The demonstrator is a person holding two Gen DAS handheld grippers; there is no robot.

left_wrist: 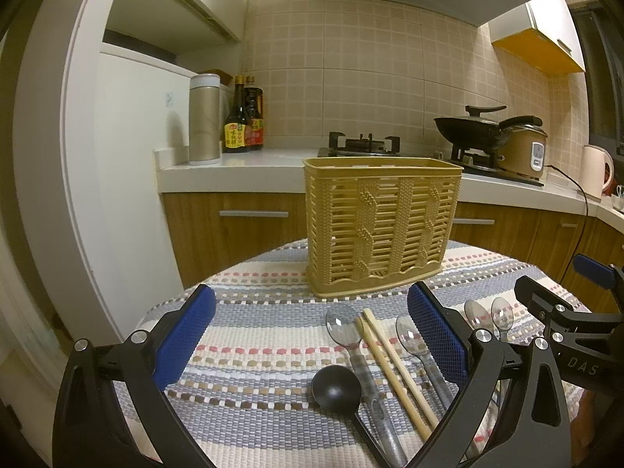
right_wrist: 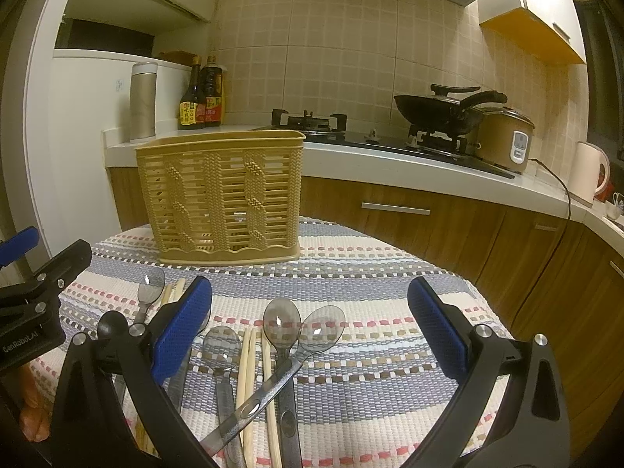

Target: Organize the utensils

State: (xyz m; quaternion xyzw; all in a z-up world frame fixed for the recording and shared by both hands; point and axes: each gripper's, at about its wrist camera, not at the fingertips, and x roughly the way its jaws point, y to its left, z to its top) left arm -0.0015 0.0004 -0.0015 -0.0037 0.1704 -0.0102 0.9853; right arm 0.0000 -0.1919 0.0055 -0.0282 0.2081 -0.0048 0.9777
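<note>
my left gripper [left_wrist: 312, 335] and right gripper [right_wrist: 310, 325] both hang spread wide, holding nothing, over a striped woven cloth [left_wrist: 249, 351]. the yellow slatted basket [left_wrist: 380, 226] stands upright on the cloth's far side; clear spoons [right_wrist: 281, 325], chopsticks [left_wrist: 394, 362] and a black ladle [left_wrist: 336, 388] lie loose just before it. beyond: tiled wall, gas stove [right_wrist: 312, 121], wok [right_wrist: 436, 111].

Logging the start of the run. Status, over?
Left gripper open, right gripper open, both empty. Spoons, chopsticks, black ladle lie on the mat; basket upright behind. Nothing blocking.
</note>
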